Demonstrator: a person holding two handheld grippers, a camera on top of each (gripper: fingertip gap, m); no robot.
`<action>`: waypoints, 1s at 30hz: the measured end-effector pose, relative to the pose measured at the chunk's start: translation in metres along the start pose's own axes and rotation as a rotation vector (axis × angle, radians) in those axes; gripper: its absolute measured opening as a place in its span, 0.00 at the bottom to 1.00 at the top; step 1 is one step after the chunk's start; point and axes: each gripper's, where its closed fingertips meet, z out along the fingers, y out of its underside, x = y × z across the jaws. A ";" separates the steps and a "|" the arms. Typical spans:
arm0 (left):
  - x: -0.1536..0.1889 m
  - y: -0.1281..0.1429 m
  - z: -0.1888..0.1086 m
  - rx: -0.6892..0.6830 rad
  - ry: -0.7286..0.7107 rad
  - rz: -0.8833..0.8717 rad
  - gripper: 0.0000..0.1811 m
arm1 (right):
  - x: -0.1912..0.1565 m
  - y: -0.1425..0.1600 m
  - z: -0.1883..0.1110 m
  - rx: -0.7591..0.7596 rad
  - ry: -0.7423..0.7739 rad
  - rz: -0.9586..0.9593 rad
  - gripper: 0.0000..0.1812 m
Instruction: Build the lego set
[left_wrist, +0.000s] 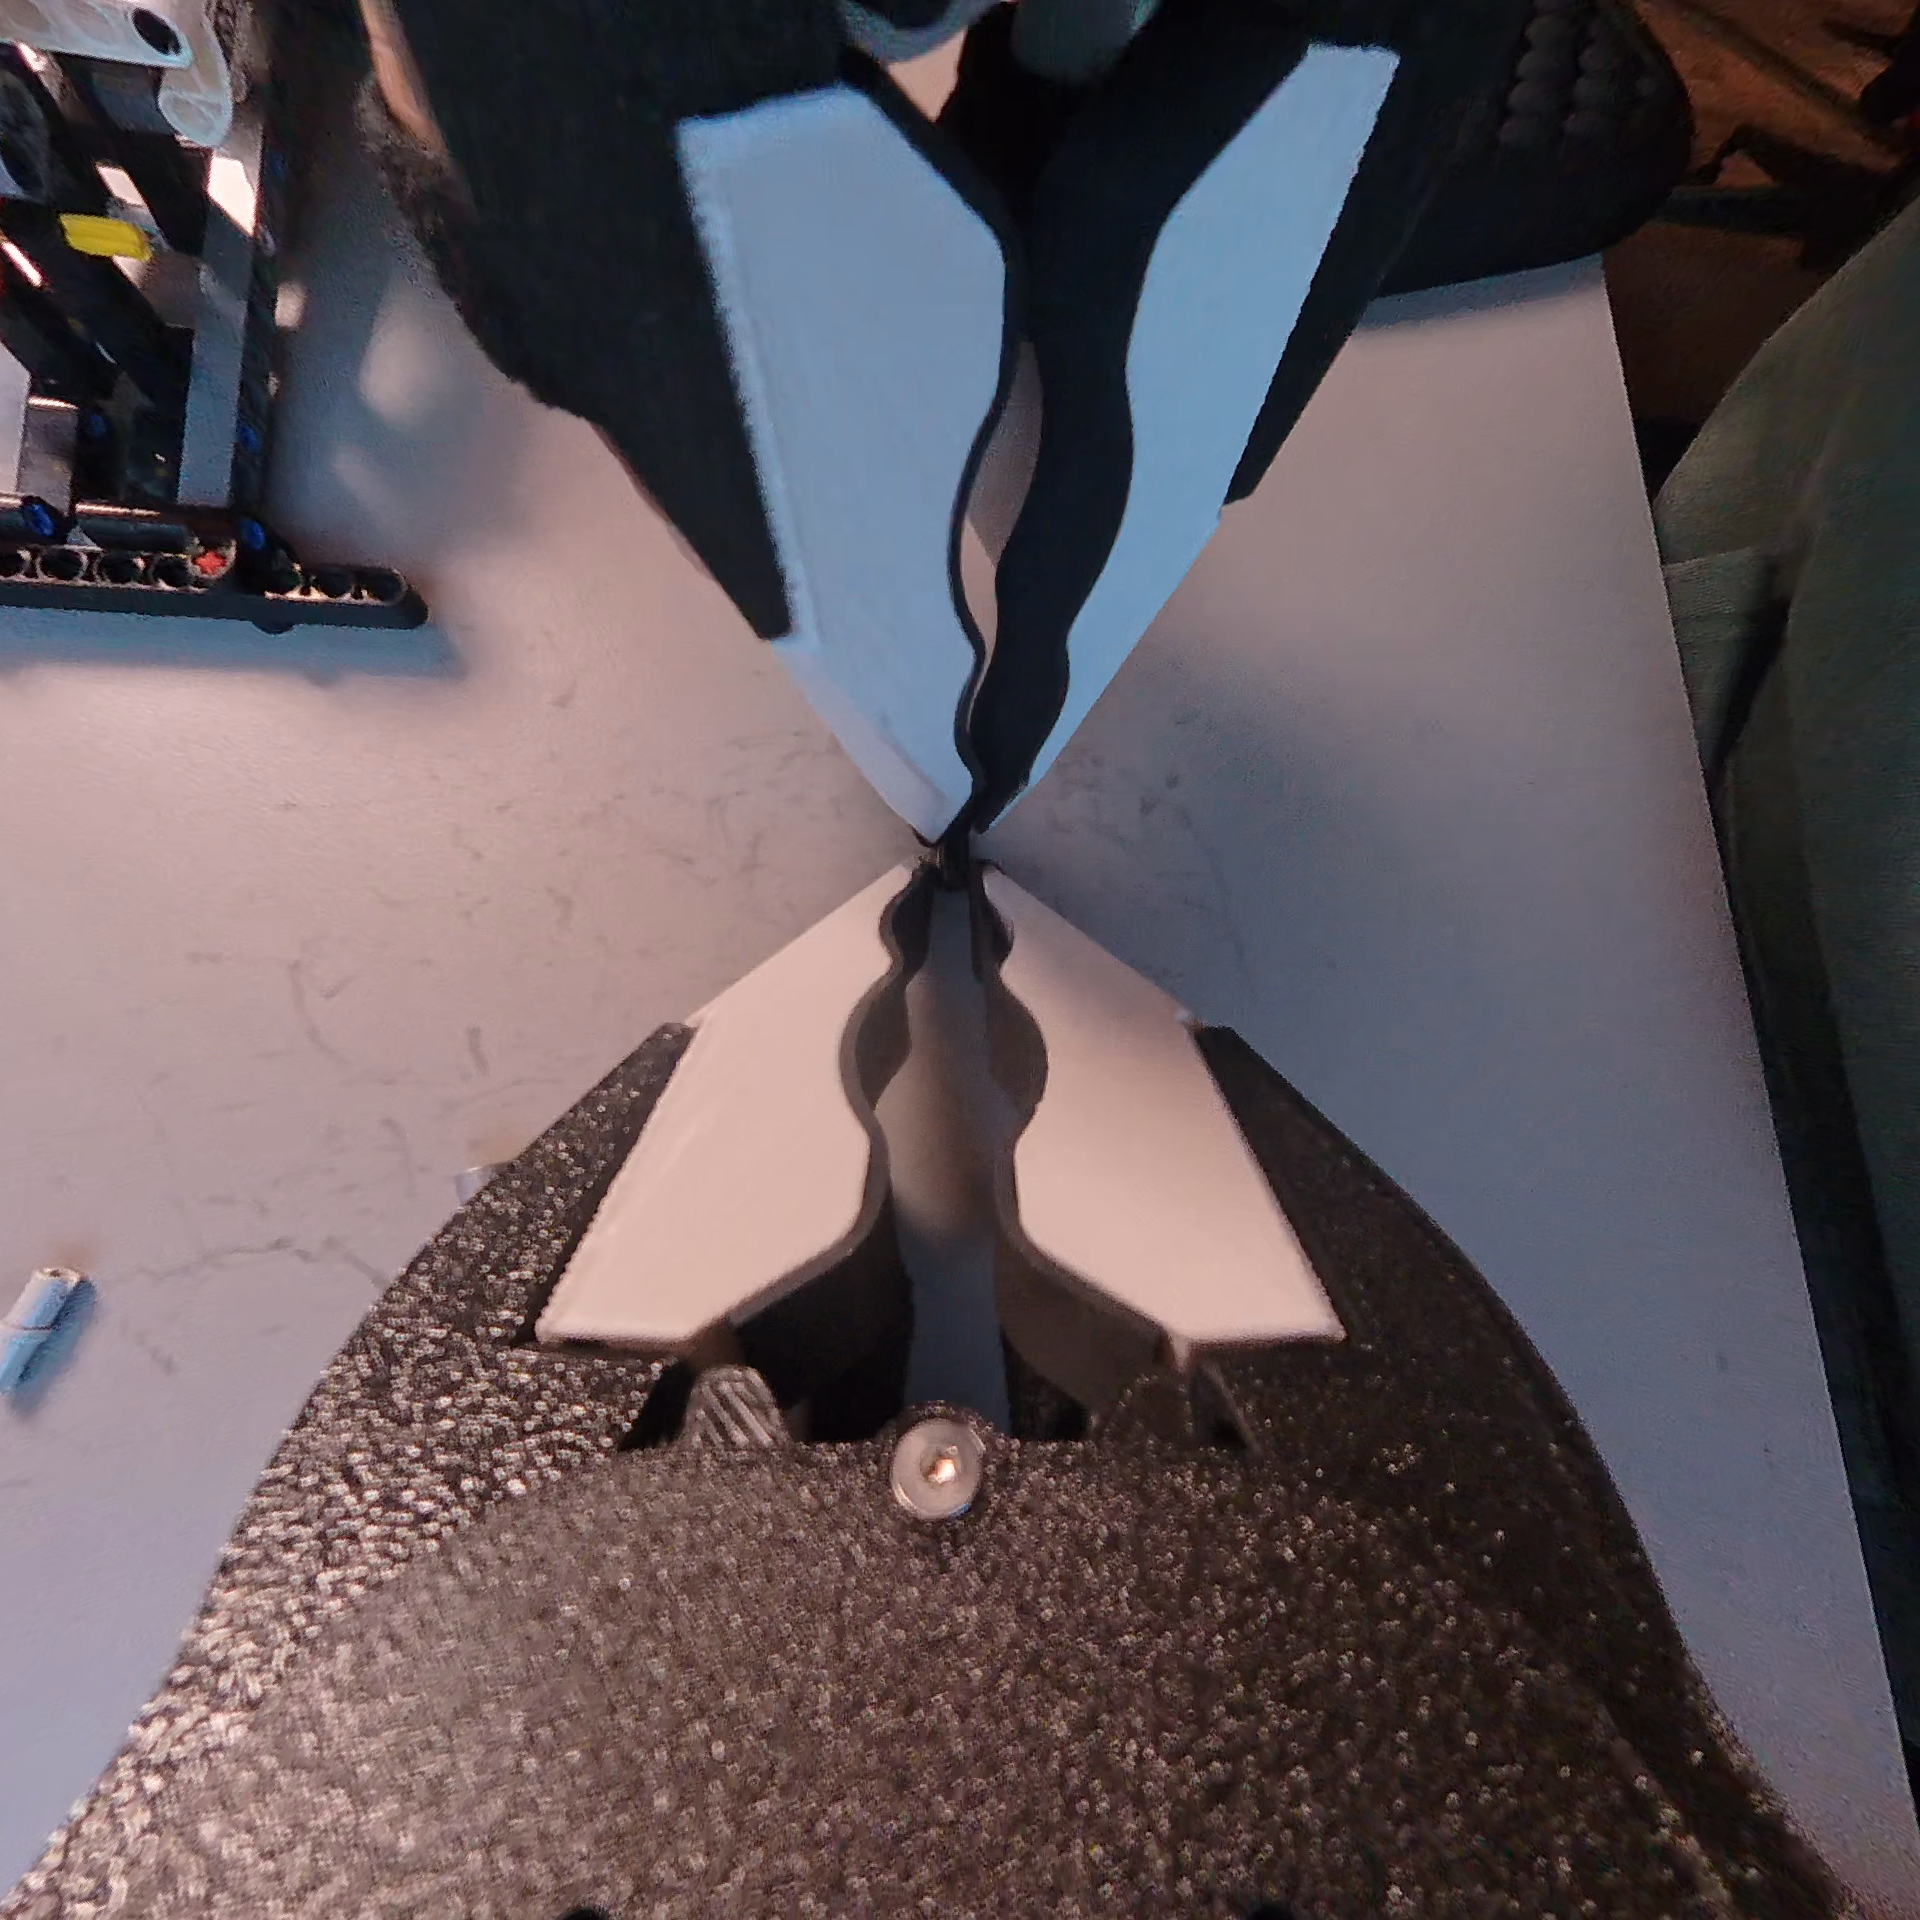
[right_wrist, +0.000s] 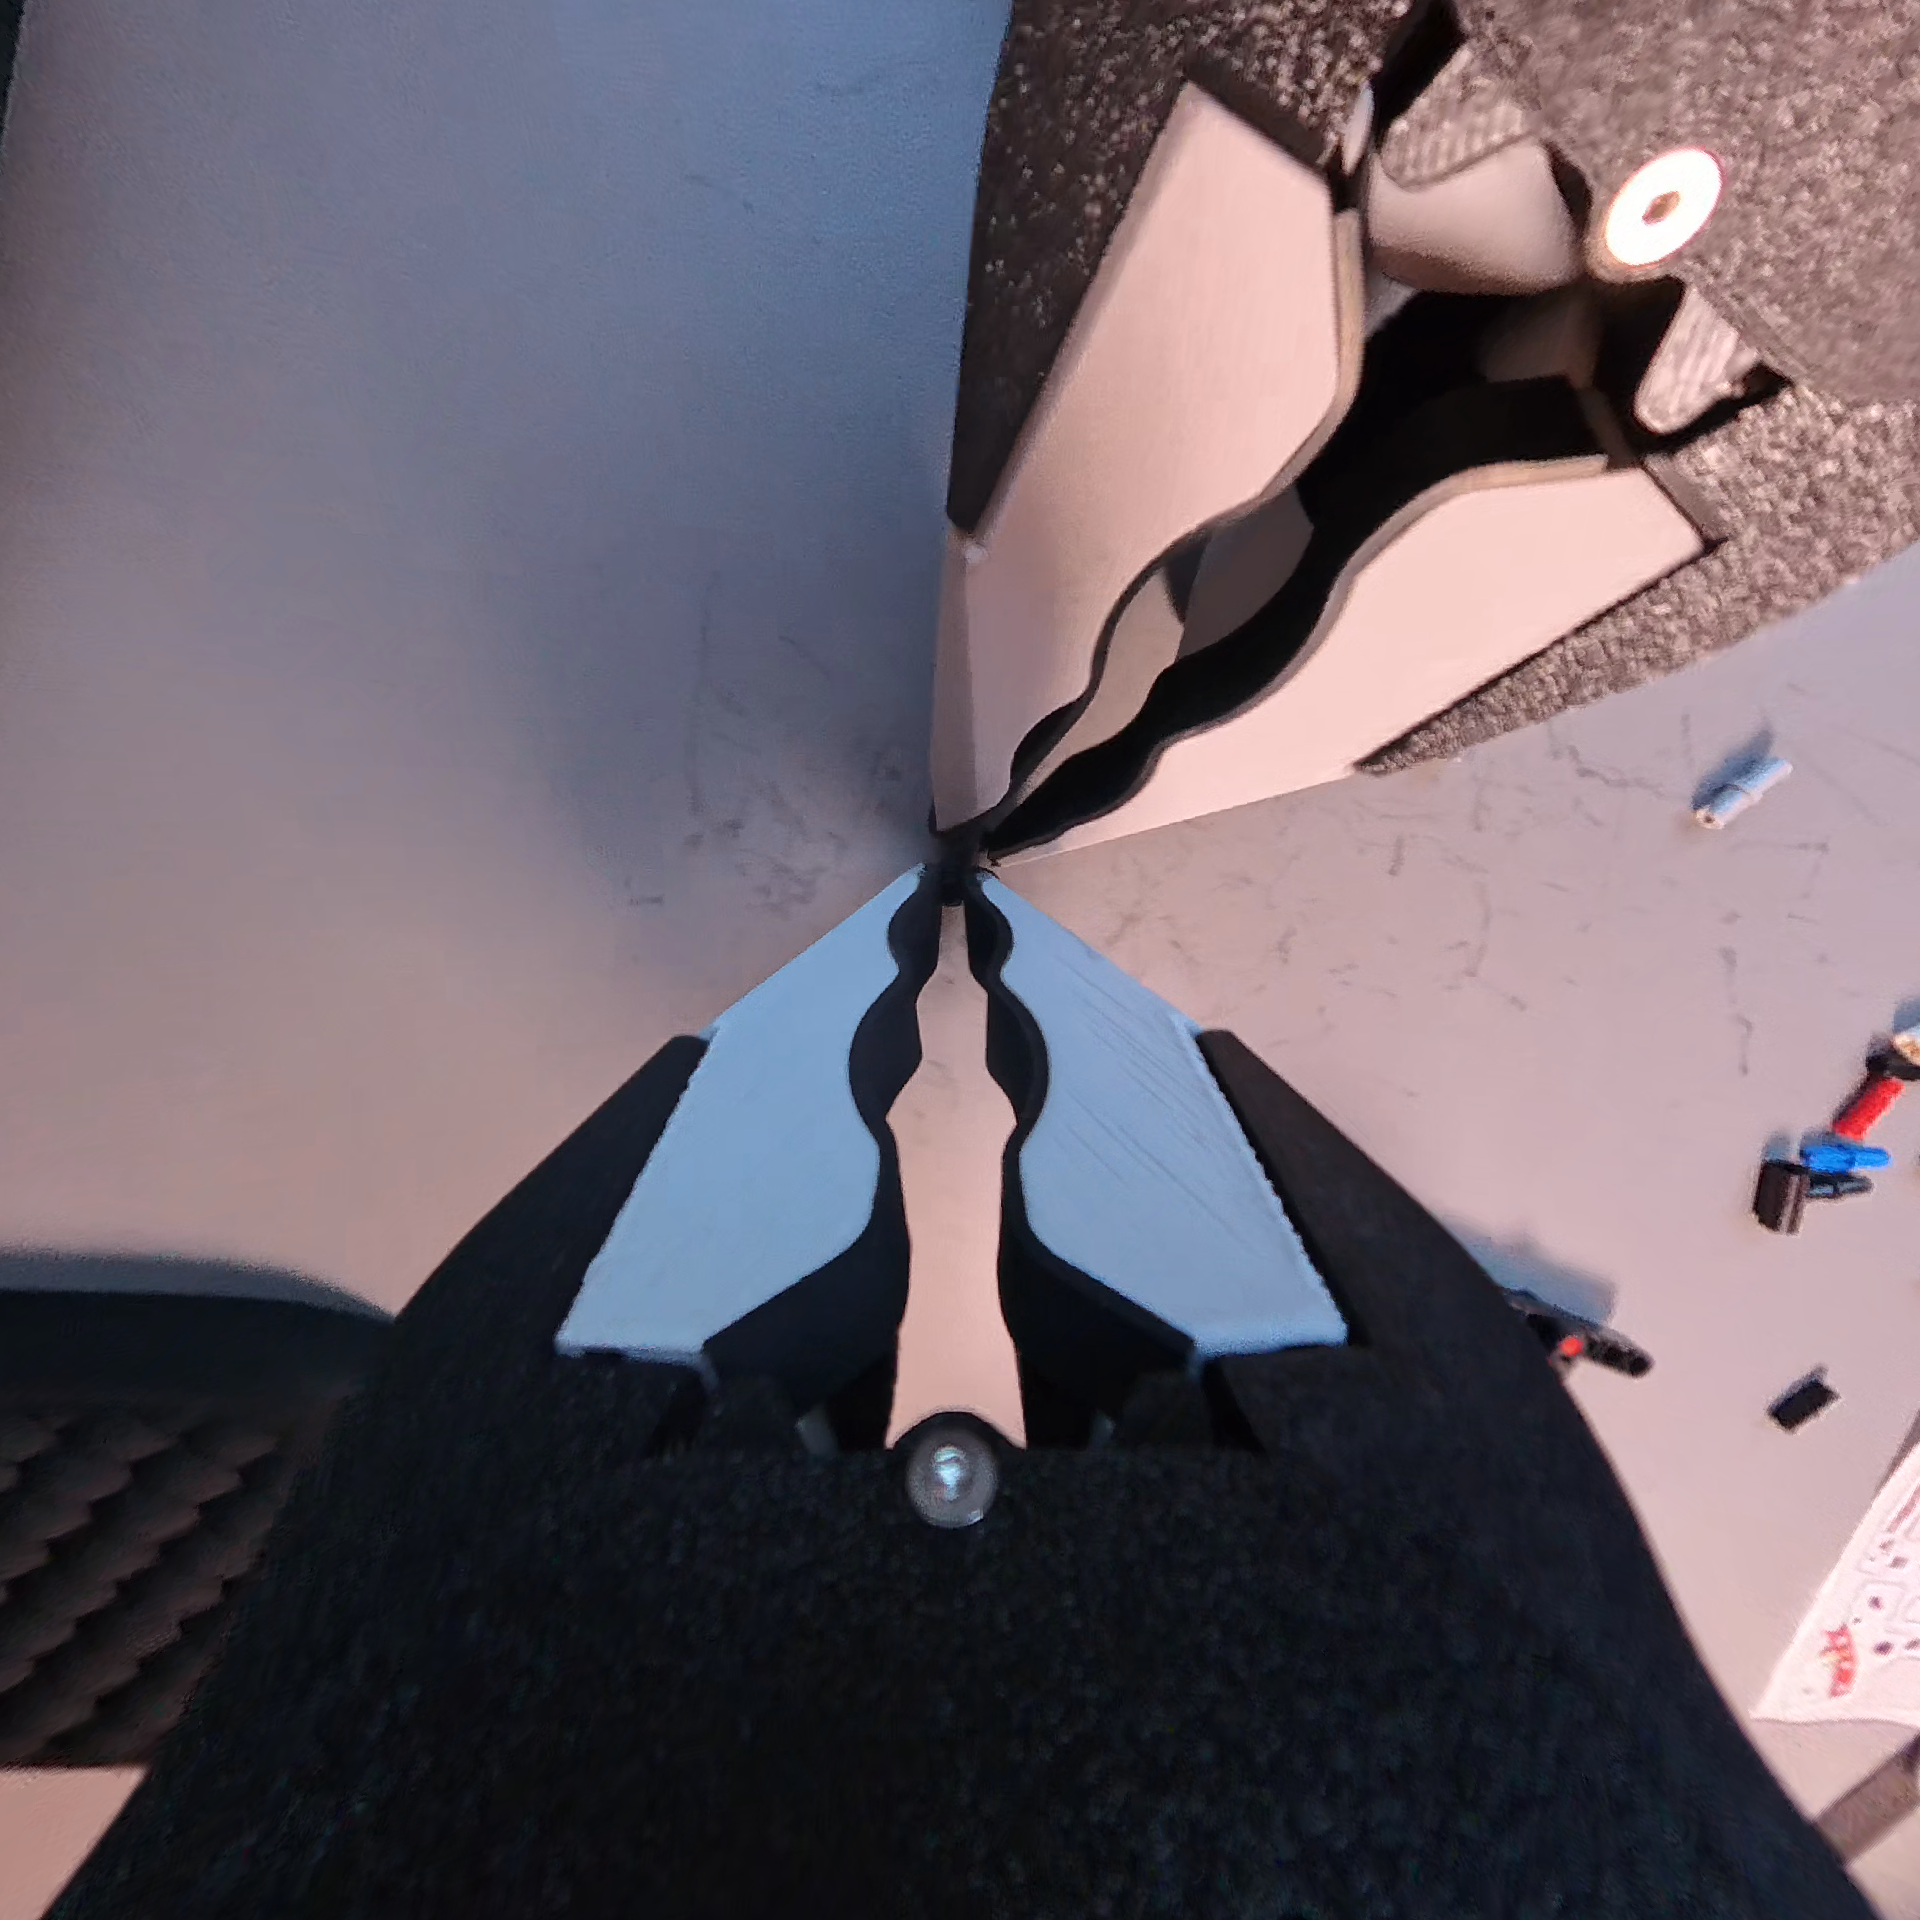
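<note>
A: Left wrist view. The left gripper (left_wrist: 948, 883) is seen with its tips drawn together on a tiny dark piece (left_wrist: 948, 858), met tip to tip by the right gripper (left_wrist: 971, 816) from the far side. The piece is too small for its kind to be told. A partly built lego frame (left_wrist: 156, 416) of black beams is noted at the upper left of the white table (left_wrist: 312, 883), well apart, and a small grey pin (left_wrist: 42, 1320) lies at the left edge.

B: Right wrist view. The right gripper (right_wrist: 951, 888) is likewise pinched closed at the tips on the same dark piece (right_wrist: 951, 854), with the left gripper (right_wrist: 971, 831) nipping it from above right. Loose parts (right_wrist: 1829, 1164) in red, blue and black, a grey pin (right_wrist: 1740, 792) and a printed sheet (right_wrist: 1870, 1621) are recorded at the right.

A: Handling is judged: light, rigid, slick plastic, easily flicked away. It is best held squarely at the tips.

B: Agreed; which gripper bears the load cannot be told.
</note>
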 end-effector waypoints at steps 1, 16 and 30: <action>0.000 0.000 0.000 0.000 -0.002 0.004 0.03 | 0.000 0.000 0.000 0.023 0.022 0.021 0.02; 0.000 0.000 0.000 -0.002 -0.011 0.012 0.03 | 0.001 -0.001 -0.008 0.065 0.189 0.053 0.00; -0.001 0.001 -0.001 0.010 -0.050 -0.040 0.03 | 0.012 0.000 -0.008 0.041 0.323 0.115 0.01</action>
